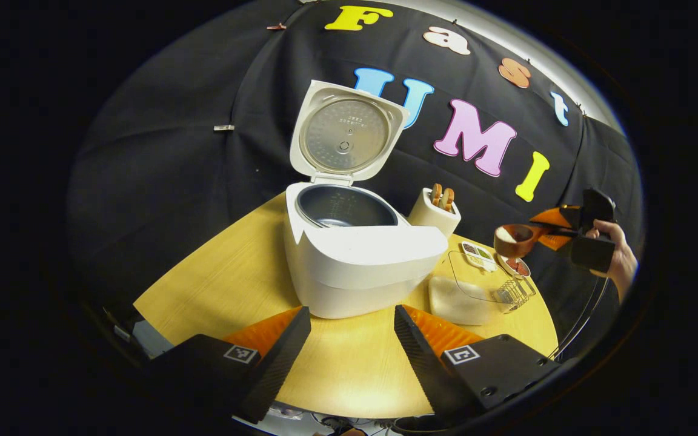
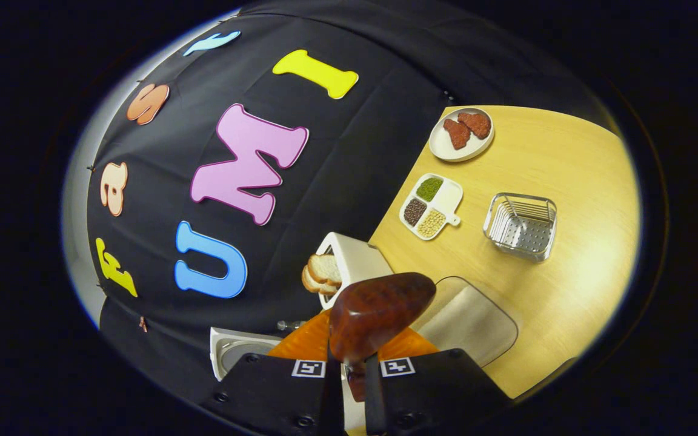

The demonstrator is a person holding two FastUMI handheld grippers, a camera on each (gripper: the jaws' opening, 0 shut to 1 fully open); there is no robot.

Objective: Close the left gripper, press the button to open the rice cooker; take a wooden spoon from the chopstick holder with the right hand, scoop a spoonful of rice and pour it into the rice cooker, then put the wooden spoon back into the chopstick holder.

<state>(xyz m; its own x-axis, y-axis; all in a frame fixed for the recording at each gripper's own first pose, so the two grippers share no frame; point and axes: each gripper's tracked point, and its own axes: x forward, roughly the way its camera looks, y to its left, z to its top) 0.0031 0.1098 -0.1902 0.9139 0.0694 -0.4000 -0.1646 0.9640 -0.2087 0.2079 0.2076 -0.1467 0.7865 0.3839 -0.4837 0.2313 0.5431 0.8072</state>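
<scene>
The white rice cooker (image 1: pixel 355 260) stands on the round wooden table with its lid (image 1: pixel 344 132) raised and its dark inner pot (image 1: pixel 344 207) showing. My left gripper (image 1: pixel 352 339) hangs open just in front of it, holding nothing. At the right a hand holds my right gripper (image 1: pixel 552 229), shut on the handle of a wooden spoon (image 1: pixel 514 239) with white rice in its bowl, in the air right of the cooker. In the right gripper view the spoon's brown underside (image 2: pixel 379 315) rises from my right gripper (image 2: pixel 354 363). The white chopstick holder (image 1: pixel 432 213) (image 2: pixel 358 261) holds other wooden utensils (image 2: pixel 323 271).
A clear lidless container of rice (image 1: pixel 458 300) (image 2: pixel 473 318) lies right of the cooker. Beyond it are a divided dish of grains (image 2: pixel 431 207), a wire basket (image 2: pixel 520 225) and a plate of brown pieces (image 2: pixel 462 134). The table edge (image 1: pixel 349 415) runs close below my left fingers.
</scene>
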